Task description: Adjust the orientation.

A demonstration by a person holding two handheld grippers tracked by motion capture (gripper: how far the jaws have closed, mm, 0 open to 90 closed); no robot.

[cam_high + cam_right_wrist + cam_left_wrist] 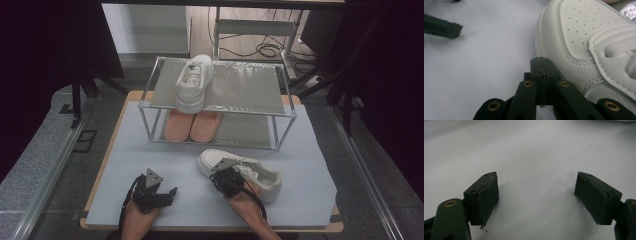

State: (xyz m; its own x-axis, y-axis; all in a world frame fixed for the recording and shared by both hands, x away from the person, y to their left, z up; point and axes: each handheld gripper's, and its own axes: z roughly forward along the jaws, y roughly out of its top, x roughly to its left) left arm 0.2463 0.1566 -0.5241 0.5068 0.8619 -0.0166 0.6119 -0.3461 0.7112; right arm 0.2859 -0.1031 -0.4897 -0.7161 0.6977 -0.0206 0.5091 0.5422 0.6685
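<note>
My right hand-held gripper (541, 65): jaws pressed together, nothing between, tips touching side of white sneaker (594, 42) lying near right on desk (310, 150). My left hand-held gripper (536, 195): jaws wide, empty, near left. Far: rack (240, 87), second white sneaker (194, 82) on top, pink pair (192, 126) beneath.

Two white sneakers, one at twelve o'clock (195, 82) and one at five o'clock (242, 172); two pink insoles (192, 126); one metal rack (250, 90); two tongs.

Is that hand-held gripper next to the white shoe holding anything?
No: the right hand-held gripper has its jaws pressed together with nothing between them, beside the white shoe.
</note>
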